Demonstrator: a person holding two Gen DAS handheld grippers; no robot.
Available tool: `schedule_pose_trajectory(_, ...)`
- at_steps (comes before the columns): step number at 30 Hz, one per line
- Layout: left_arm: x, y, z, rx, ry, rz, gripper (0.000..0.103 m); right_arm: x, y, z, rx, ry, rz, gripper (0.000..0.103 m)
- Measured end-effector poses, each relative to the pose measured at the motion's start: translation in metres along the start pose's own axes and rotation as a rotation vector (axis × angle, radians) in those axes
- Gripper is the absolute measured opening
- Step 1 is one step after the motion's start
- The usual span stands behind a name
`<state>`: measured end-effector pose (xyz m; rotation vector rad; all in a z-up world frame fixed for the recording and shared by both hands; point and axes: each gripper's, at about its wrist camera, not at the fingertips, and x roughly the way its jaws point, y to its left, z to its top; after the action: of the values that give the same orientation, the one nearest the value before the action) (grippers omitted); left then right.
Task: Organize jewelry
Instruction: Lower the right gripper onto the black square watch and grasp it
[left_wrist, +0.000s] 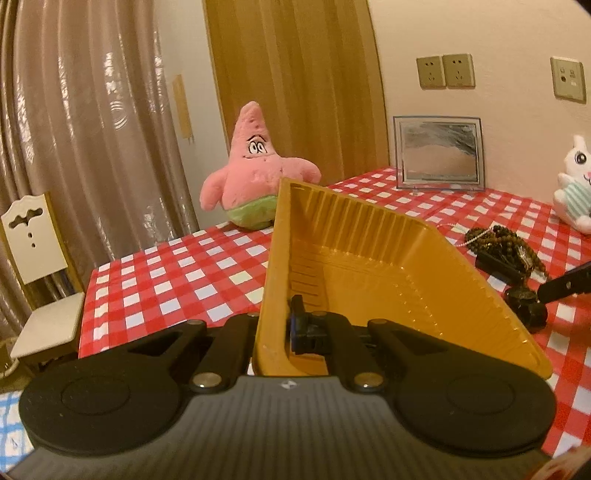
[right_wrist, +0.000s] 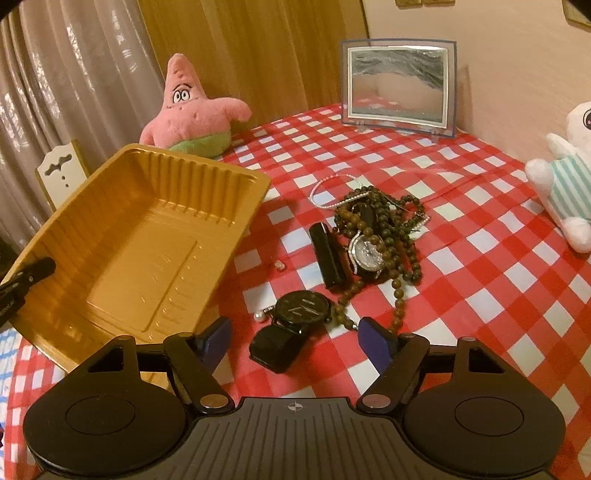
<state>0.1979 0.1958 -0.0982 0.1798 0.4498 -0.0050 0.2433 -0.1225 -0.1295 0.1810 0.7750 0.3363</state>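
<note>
While the left hand-held gripper (left_wrist: 286, 328) pinches the tilted gold tray's (right_wrist: 122, 236) rim, the right hand-held gripper (right_wrist: 295, 336) gapes around the black watch (right_wrist: 301, 310) on the table (right_wrist: 480, 295), and adjacent beads (right_wrist: 397, 295) could snag.

The tray (right_wrist: 140, 236) looks like thin, glossy gold plastic with ribbed walls. A smooth, faintly shiny checked cloth (right_wrist: 480, 295) covers the counter. The bead strands (right_wrist: 384, 221) look like matt wood; the far starfish toy (right_wrist: 188, 107) is fuzzy plush.
</note>
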Motion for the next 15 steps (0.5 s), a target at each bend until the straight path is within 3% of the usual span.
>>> schedule_pose_trajectory(7,0.004,0.008,0.000,0.014,0.017,-0.025,0.003,0.009,0.007,0.003,0.020,0.009,-0.009,0.064)
schedule_pose_trajectory(15,0.003,0.014,0.000,0.012,0.020,-0.018,0.003,0.030,0.007,0.002,0.094,0.042,-0.076,0.050)
